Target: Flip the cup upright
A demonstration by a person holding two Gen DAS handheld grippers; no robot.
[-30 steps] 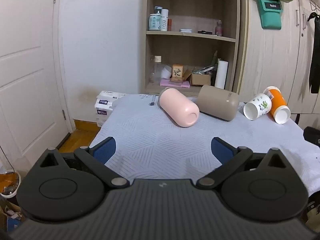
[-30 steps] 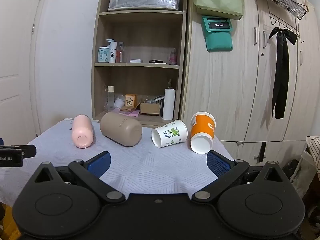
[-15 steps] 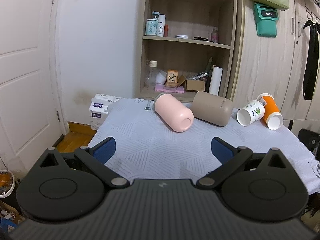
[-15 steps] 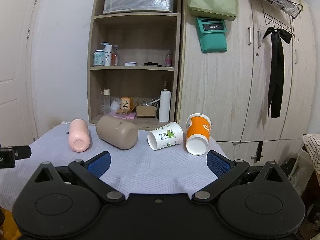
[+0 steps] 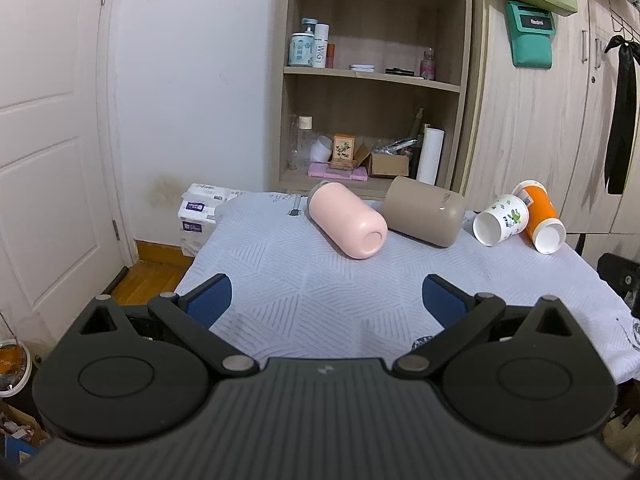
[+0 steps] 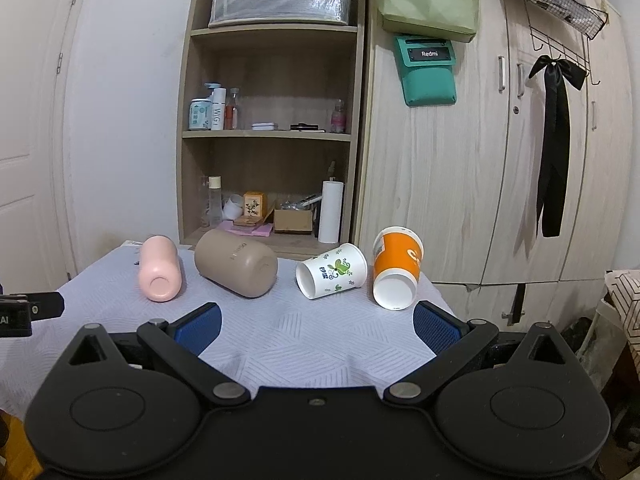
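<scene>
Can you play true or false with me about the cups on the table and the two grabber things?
1. All four cups lie on their sides. True: the pink cup, tan cup, flowery paper cup and orange cup are all tipped over.
2. The left gripper is holding the pink cup. False: it is open and empty, apart from the cups.
3. The flowery paper cup lies between the tan cup and the orange cup. True.
4. The orange cup stands upright. False: it is tipped over, its open mouth tilted down toward the camera.
5. The right gripper is shut. False: its blue pads are spread wide apart with nothing between them.
</scene>
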